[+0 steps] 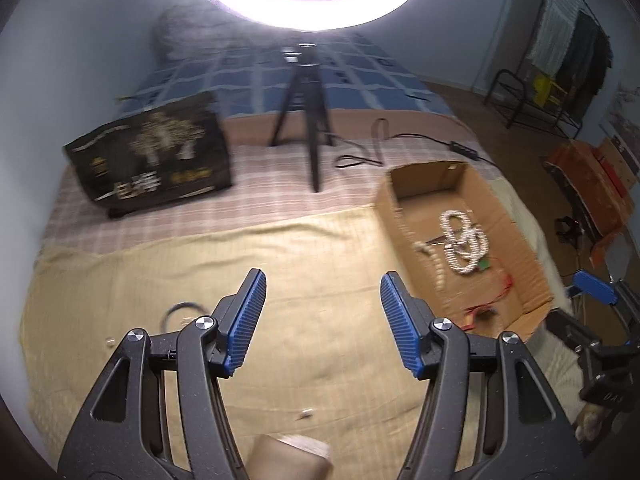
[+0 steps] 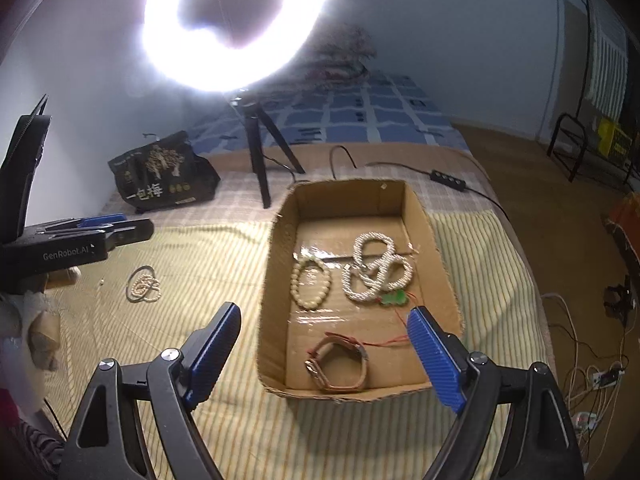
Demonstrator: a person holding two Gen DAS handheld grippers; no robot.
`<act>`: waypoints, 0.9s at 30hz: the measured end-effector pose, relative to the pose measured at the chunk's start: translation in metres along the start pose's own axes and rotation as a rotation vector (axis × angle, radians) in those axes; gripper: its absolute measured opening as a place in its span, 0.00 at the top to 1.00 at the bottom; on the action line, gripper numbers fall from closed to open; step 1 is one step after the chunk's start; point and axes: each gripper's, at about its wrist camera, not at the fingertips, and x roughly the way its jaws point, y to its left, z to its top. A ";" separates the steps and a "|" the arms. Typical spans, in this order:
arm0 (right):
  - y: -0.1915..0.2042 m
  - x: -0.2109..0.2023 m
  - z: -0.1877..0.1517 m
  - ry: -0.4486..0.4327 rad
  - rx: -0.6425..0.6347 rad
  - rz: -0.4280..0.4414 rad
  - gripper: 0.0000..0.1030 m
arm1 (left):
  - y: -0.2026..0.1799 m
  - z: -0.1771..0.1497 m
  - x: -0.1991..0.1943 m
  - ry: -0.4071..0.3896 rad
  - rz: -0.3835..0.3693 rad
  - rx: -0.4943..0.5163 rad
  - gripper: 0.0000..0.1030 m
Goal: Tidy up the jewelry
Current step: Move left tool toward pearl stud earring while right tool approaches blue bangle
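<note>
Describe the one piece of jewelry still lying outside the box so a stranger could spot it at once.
Start at the cardboard box on the striped mat, then look to its left across the bare mat. There a small bead bracelet lies tangled with a dark loop. It is the only jewelry on the mat itself; the bead bracelet, white necklace and watch all lie inside the box.

Your ring light (image 2: 234, 24) blows out to pure white glare at the top of both views, leaving the room dim. The left wrist view is motion-blurred; the right is sharper. Fisheye bending darkens every corner.
</note>
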 end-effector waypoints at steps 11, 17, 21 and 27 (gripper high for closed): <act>0.067 0.011 -0.003 0.009 -0.129 0.066 0.19 | 0.111 -0.030 -0.016 0.022 0.105 -0.128 0.40; 0.102 0.033 -0.001 0.062 -0.173 0.122 0.25 | 0.164 -0.043 -0.024 0.021 0.098 -0.206 0.40; 0.119 0.050 0.002 0.099 -0.181 0.146 0.30 | 0.191 -0.052 -0.022 0.041 0.090 -0.251 0.40; 0.133 0.077 0.006 0.175 -0.135 0.211 0.39 | 0.231 -0.066 -0.013 0.074 0.080 -0.323 0.52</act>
